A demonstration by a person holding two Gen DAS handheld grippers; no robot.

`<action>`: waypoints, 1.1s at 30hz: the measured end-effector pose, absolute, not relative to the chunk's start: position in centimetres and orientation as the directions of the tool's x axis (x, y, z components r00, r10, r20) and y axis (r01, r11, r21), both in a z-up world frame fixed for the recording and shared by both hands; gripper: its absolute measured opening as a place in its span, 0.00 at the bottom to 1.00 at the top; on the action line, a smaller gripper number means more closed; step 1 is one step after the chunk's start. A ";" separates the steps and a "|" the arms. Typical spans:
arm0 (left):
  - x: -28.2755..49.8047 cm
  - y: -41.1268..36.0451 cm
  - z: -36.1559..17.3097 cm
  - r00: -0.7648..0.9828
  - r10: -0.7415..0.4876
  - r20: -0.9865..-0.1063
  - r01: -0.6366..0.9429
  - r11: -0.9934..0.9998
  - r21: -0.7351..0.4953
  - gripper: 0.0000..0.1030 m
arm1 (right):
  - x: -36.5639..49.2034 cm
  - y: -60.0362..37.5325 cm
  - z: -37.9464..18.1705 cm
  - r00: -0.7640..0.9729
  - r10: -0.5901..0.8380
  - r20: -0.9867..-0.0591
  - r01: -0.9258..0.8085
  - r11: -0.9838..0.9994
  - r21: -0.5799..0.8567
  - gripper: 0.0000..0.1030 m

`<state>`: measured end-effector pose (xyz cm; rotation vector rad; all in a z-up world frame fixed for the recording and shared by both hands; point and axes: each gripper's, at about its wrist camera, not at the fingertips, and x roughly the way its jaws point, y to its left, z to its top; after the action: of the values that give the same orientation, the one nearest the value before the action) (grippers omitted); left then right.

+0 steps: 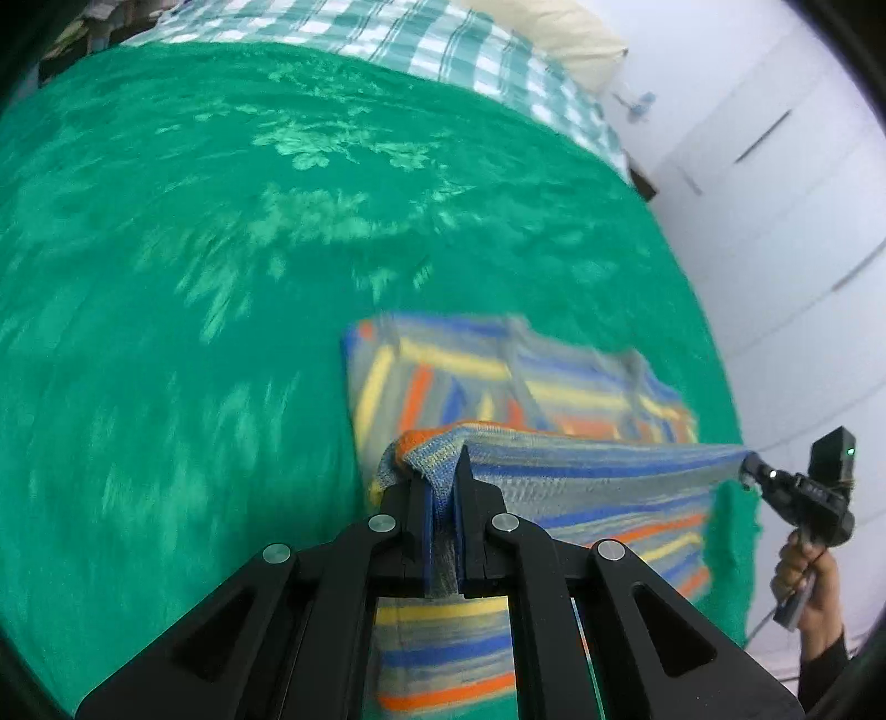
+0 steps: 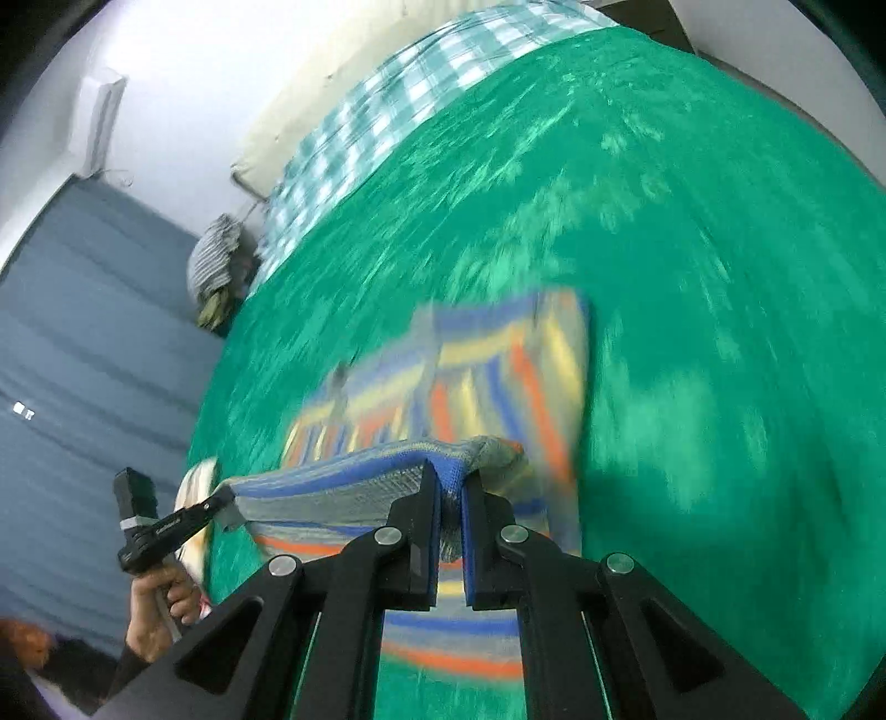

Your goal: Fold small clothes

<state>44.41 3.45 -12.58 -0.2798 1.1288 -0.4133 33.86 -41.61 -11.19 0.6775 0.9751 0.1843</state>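
Nearest in the left wrist view, the left gripper [image 1: 443, 487] has its two black jaws pinched narrow on a bunched corner of the striped knit garment [image 1: 520, 387], with the fabric squeezed between the blue pads and a fold of it spilling over the fingertips. More of the same cloth hangs below the jaws, close to the lens. In the right wrist view the right gripper [image 2: 451, 498] is likewise clamped on another corner of the striped knit garment [image 2: 470, 376], its jaws nearly together with the knit wedged between them.

Between the two grippers the raised edge of the garment is stretched taut in a straight band, lifted above the rest of the cloth. Seen from the left wrist, the right gripper [image 1: 750, 468] sits at the right end of that band, with the person's right hand [image 1: 803, 570] around its handle. Seen from the right wrist, the left gripper [image 2: 224, 501] holds the left end, gripped by the left hand [image 2: 160, 598].

Beyond the lifted edge, the remainder of the garment lies flat on the green blanket [image 1: 221, 249], blurred by motion. Farther off, a teal checked sheet [image 1: 398, 33] covers the far end of the bed, with a cream pillow [image 1: 559, 39] beyond it.
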 end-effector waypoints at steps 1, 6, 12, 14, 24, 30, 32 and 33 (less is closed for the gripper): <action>46.1 3.0 -13.4 0.357 -0.441 -0.823 0.162 0.897 -0.410 0.07 | 36.0 -42.0 -11.9 0.566 0.429 -0.704 0.165 0.777 0.607 0.06; 51.5 4.2 -15.3 0.448 -0.419 -0.790 0.005 0.885 -0.466 0.66 | 41.8 -44.8 -15.3 0.688 0.376 -0.621 0.238 0.692 0.682 0.26; 48.9 7.2 -14.2 0.502 -0.408 -0.763 0.041 0.892 -0.450 0.77 | 41.0 -45.3 -13.8 0.708 0.300 -0.639 0.222 0.765 0.605 0.29; 46.3 7.1 -14.5 0.455 -0.434 -0.778 0.088 0.891 -0.445 0.77 | 39.9 -43.5 -12.6 0.666 0.319 -0.674 0.143 0.833 0.535 0.29; 30.5 6.4 -15.1 0.413 -0.512 -0.753 0.218 0.858 -0.464 0.79 | 42.0 -33.7 -14.9 0.353 0.570 -0.742 0.014 0.790 0.613 0.30; 23.5 10.4 -16.8 0.529 -0.500 -0.686 0.143 0.849 -0.509 0.86 | 50.4 -33.3 -16.9 0.479 0.523 -0.705 0.122 0.756 0.644 0.30; 22.1 11.9 -18.2 0.558 -0.477 -0.679 0.109 0.853 -0.509 0.86 | 50.7 -34.7 -15.4 0.631 0.466 -0.621 0.146 0.715 0.684 0.39; 21.5 12.5 -19.0 0.568 -0.459 -0.683 0.093 0.861 -0.500 0.86 | 50.3 -35.1 -14.9 0.654 0.459 -0.602 0.153 0.698 0.699 0.43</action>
<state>21.52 12.48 -19.02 -0.4398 0.9153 -0.3365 50.34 -35.05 -14.93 0.8012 0.8618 0.1964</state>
